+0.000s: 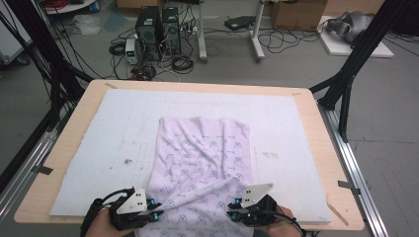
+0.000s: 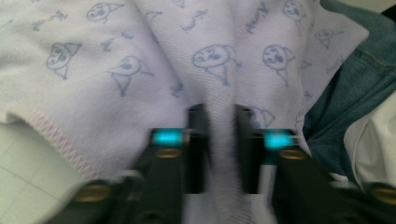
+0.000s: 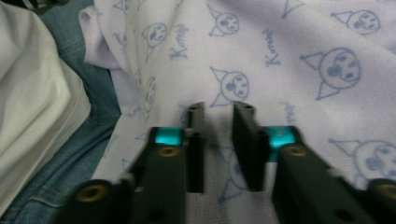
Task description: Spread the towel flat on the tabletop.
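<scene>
My left gripper [image 1: 157,215] and right gripper [image 1: 232,214] clench the cloth [image 1: 202,153] at bottom centre; white mat [image 1: 113,123] covers the table [image 1: 74,123].

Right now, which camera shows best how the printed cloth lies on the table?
The high view: the whole printed cloth shows there, spread on the white mat, its near edge lifted by the left gripper and right gripper. The two gripper views give close-ups of a fold pinched between each gripper's jaws, with the print.
</scene>
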Demonstrator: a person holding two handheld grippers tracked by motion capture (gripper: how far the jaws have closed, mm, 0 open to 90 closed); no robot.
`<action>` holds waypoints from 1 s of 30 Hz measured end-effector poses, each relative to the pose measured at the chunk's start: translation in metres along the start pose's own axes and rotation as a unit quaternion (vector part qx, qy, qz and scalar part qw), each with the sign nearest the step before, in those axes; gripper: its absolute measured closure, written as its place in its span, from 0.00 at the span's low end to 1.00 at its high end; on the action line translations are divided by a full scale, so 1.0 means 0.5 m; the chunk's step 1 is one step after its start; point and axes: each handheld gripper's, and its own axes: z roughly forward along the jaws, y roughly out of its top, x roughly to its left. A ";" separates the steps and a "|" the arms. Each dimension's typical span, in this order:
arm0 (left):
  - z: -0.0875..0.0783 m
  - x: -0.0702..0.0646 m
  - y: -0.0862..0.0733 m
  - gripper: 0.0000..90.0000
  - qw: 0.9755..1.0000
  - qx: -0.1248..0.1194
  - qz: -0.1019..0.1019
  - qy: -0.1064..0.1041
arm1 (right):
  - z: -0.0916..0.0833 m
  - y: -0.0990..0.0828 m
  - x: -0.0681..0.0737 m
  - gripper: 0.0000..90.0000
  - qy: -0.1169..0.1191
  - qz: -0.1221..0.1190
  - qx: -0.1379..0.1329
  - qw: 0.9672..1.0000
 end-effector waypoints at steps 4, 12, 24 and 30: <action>-0.014 -0.014 -0.009 0.96 1.000 -0.001 -0.003 0.014 | -0.002 0.005 0.004 0.97 0.019 -0.010 0.009 1.000; -0.069 -0.036 -0.027 0.76 0.999 -0.007 -0.030 0.016 | -0.050 0.019 0.033 0.85 0.065 -0.030 -0.027 0.997; -0.004 0.108 0.008 0.73 0.994 -0.003 -0.089 0.062 | -0.027 0.016 -0.114 0.73 -0.068 0.070 -0.006 0.995; -0.011 0.105 -0.006 0.96 0.994 0.007 -0.078 0.074 | -0.013 0.004 -0.127 0.83 -0.062 0.078 0.012 0.995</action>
